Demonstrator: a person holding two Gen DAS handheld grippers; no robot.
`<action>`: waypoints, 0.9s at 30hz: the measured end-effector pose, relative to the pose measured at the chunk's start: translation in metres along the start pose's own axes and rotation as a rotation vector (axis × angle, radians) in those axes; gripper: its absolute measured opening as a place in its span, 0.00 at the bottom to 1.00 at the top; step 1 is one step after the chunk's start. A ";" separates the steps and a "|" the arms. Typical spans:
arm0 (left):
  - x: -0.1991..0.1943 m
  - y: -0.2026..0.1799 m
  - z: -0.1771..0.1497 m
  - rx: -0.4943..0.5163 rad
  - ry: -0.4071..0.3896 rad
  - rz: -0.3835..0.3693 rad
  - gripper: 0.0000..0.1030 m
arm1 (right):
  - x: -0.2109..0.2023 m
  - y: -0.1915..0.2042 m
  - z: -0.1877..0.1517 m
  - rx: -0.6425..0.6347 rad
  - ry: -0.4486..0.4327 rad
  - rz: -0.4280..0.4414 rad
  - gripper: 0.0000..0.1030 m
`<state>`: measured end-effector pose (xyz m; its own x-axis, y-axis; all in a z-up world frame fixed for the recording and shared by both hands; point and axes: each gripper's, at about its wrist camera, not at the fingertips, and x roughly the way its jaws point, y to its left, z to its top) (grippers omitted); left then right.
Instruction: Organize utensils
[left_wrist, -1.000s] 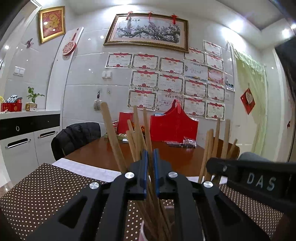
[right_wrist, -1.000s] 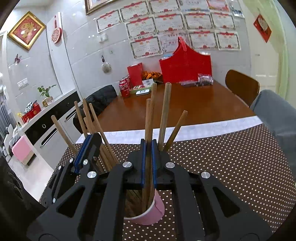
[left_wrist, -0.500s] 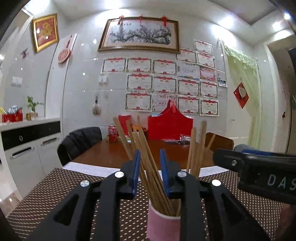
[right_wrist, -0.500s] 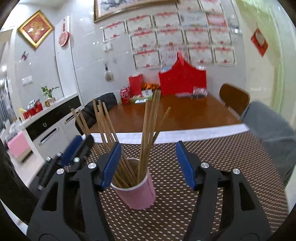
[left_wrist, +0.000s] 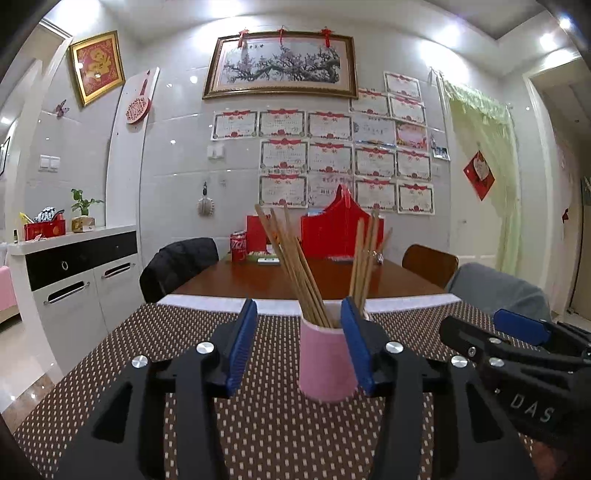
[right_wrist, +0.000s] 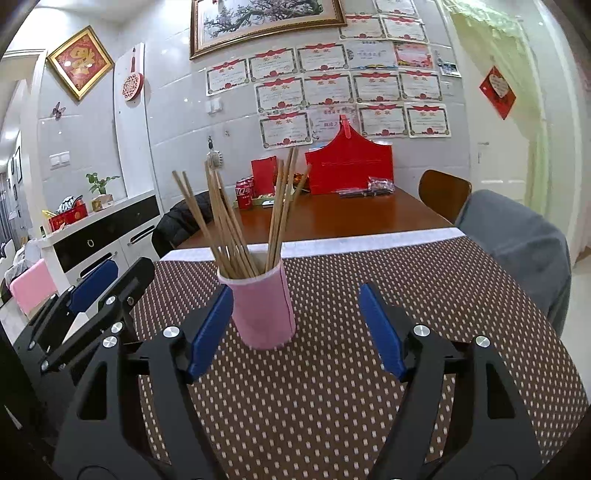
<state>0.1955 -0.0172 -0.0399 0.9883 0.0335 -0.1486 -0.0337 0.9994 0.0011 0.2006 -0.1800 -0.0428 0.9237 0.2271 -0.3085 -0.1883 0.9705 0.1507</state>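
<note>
A pink cup (left_wrist: 327, 363) (right_wrist: 264, 310) stands upright on a brown dotted mat (left_wrist: 266, 435) (right_wrist: 332, 398), holding several wooden chopsticks (left_wrist: 295, 266) (right_wrist: 236, 225) that lean in two bunches. My left gripper (left_wrist: 299, 314) is a little short of the cup. Its jaws are opening, and the pads touch nothing. My right gripper (right_wrist: 295, 295) is also drawn back from the cup. Its jaws are opening wide and are empty, with the cup just ahead of its left finger. Each gripper shows in the other's view: the right gripper (left_wrist: 480, 328) and the left gripper (right_wrist: 114, 284).
Beyond the mat lies the wooden table (left_wrist: 332, 280) with a red bag (right_wrist: 349, 166), a cola can (right_wrist: 243, 195) and small packets at its far end. A dark-draped chair (left_wrist: 177, 262) stands left, a brown chair (right_wrist: 443, 192) and a grey cloth shape (right_wrist: 517, 243) right. White cabinets (left_wrist: 74, 280) are far left.
Both grippers were shut on chopsticks in the cup. Both have since let go, spread their jaws and drawn back, so the whole cup now shows ahead of them.
</note>
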 end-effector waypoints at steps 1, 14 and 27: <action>-0.004 -0.001 -0.002 0.006 -0.008 0.008 0.48 | -0.004 0.000 -0.004 0.001 -0.013 0.000 0.70; -0.032 -0.011 -0.026 0.007 -0.047 0.012 0.57 | -0.027 -0.010 -0.041 -0.024 -0.166 -0.088 0.73; -0.040 -0.011 -0.032 -0.005 -0.077 0.011 0.57 | -0.033 -0.008 -0.050 -0.009 -0.178 -0.090 0.73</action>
<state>0.1515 -0.0296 -0.0652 0.9964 0.0453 -0.0723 -0.0456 0.9990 -0.0023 0.1545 -0.1912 -0.0806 0.9813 0.1220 -0.1489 -0.1043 0.9872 0.1209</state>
